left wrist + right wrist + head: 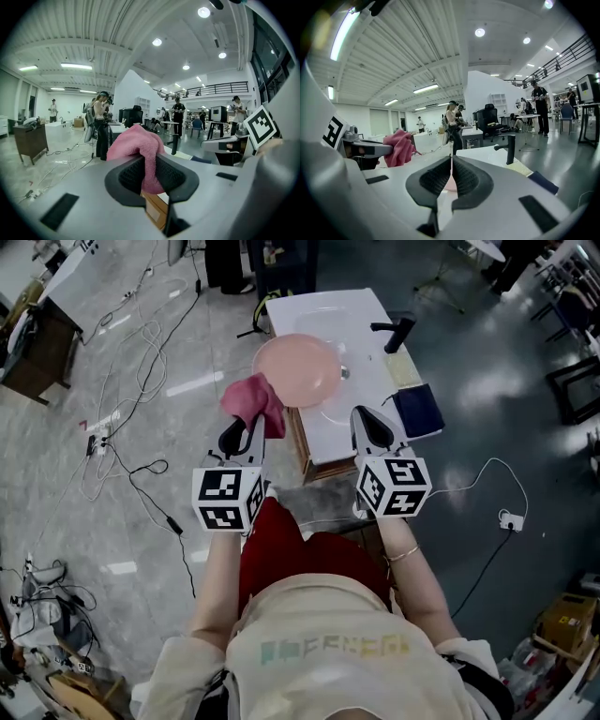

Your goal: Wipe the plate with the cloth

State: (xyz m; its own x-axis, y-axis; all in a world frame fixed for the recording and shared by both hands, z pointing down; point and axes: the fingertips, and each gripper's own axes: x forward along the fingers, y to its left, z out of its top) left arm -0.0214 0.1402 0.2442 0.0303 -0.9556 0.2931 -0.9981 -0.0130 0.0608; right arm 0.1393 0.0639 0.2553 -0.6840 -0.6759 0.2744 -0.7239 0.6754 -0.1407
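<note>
Pinching the plate [295, 369] rim, the right gripper [372, 423] should hold steady while the left gripper [242, 435], clamped on the cloth [251, 399], sweeps.

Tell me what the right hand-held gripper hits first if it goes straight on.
Probably the pink plate, which shows just beyond the shut jaws of the right hand-held gripper. Depth is unclear. The black faucet stands right of that line.

Basin [323, 315]: pink plate [295, 369] covers most of it
Counter's right edge: black faucet [398, 332], dark blue pad [419, 411]
Floor [56, 521], left: loose cables [141, 343]
</note>
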